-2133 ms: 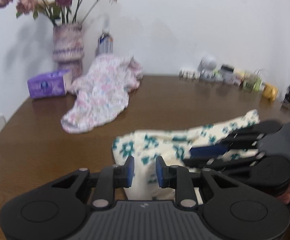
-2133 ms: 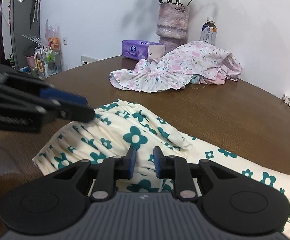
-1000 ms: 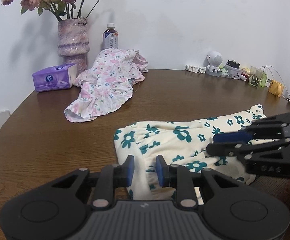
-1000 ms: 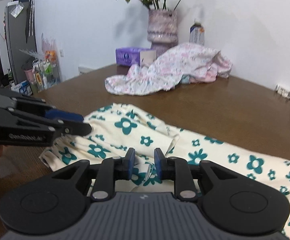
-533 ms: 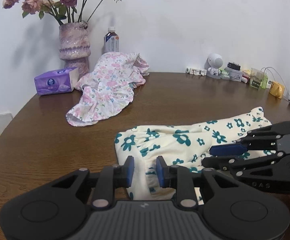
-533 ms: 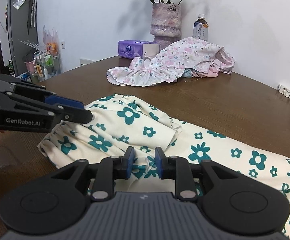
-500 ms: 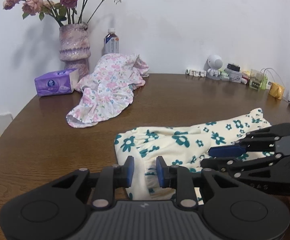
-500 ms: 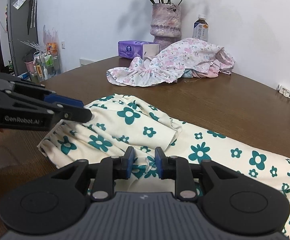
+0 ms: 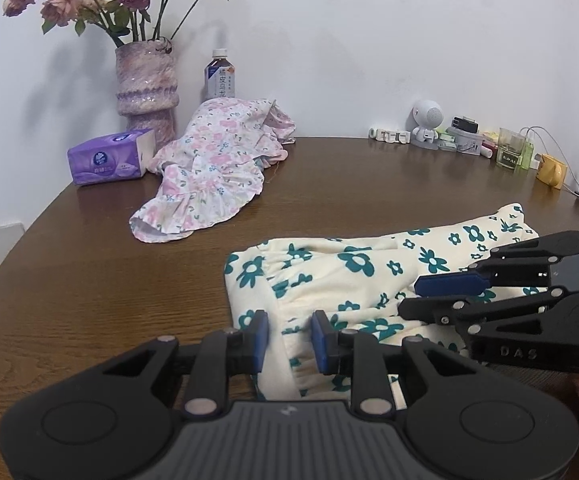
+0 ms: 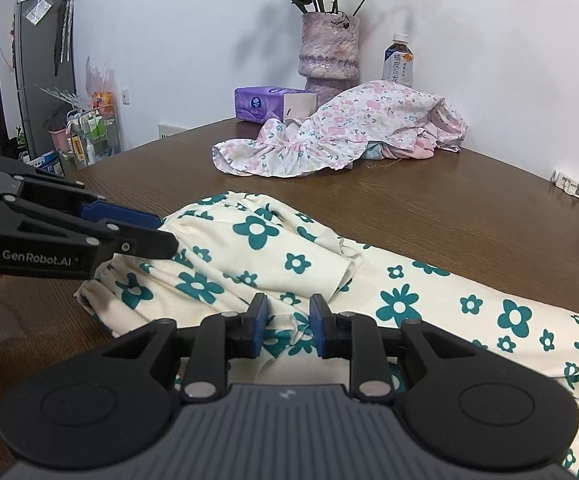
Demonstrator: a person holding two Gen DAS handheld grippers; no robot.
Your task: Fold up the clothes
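A cream garment with teal flowers (image 9: 353, 272) lies rumpled on the brown table (image 9: 89, 288); it also shows in the right wrist view (image 10: 257, 256). My left gripper (image 9: 288, 340) is slightly open, its fingers straddling a raised fold at the garment's near left edge. My right gripper (image 10: 288, 328) is slightly open over a bunched fold near the garment's middle. The right gripper shows from the side in the left wrist view (image 9: 489, 292). The left one shows from the side in the right wrist view (image 10: 129, 228).
A pink floral garment (image 9: 209, 172) lies heaped at the back left. Behind it stand a purple tissue box (image 9: 109, 156), a vase with dried roses (image 9: 147, 84) and a bottle (image 9: 220, 76). Small items and a white figurine (image 9: 427, 124) line the back wall.
Both grippers have settled low over the cream garment after shifting about; the views are steady now. The gaps between the fingers look unchanged.
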